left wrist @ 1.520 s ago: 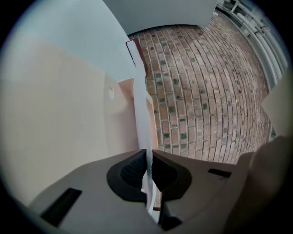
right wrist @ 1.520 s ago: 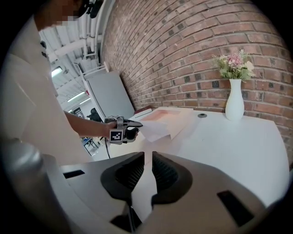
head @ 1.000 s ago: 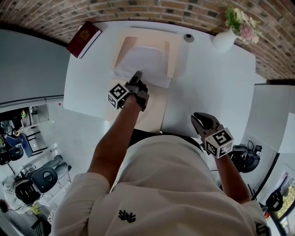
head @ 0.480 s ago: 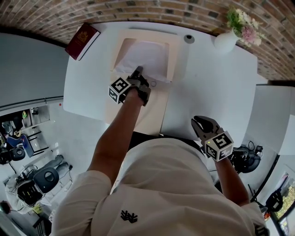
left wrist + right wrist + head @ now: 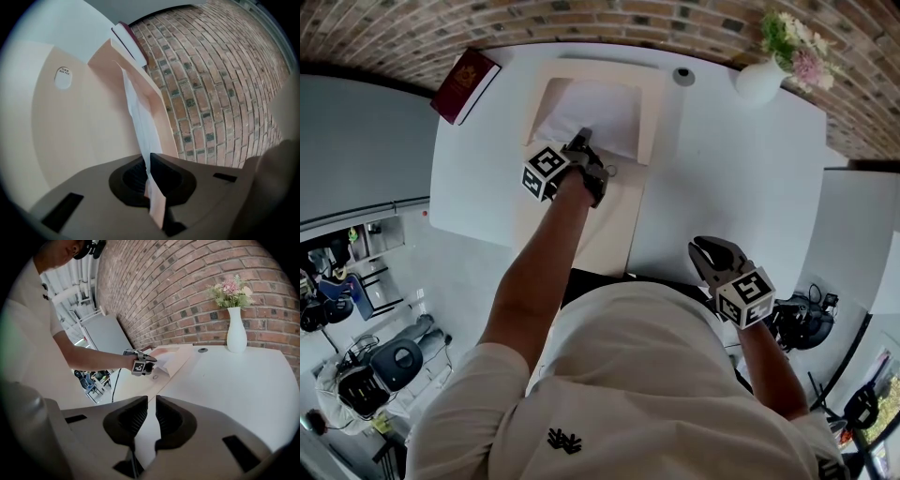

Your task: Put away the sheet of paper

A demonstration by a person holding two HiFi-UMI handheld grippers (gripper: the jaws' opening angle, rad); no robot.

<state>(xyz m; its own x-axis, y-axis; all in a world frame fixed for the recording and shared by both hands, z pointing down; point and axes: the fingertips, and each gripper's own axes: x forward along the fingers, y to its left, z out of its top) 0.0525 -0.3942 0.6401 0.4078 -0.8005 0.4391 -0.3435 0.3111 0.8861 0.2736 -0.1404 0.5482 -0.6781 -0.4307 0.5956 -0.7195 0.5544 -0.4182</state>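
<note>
A white sheet of paper (image 5: 591, 114) lies in the pocket of an open beige folder (image 5: 614, 220) on the white table (image 5: 741, 169). My left gripper (image 5: 584, 142) is at the sheet's near edge and is shut on it. In the left gripper view the sheet (image 5: 138, 117) runs edge-on from between the jaws (image 5: 149, 176) into the folder pocket (image 5: 150, 93). My right gripper (image 5: 705, 251) hangs near the table's front edge, away from the folder. Its jaws (image 5: 151, 420) stand nearly together, with nothing between them.
A dark red book (image 5: 469, 80) lies at the table's far left corner. A white vase with flowers (image 5: 759, 80) stands at the far right, with a small round object (image 5: 682, 77) beside the folder. A brick wall (image 5: 581, 19) runs behind the table.
My left gripper has moved toward the wall with the sheet, which has slid deeper into the folder pocket and lies flatter. My right gripper has barely moved.
</note>
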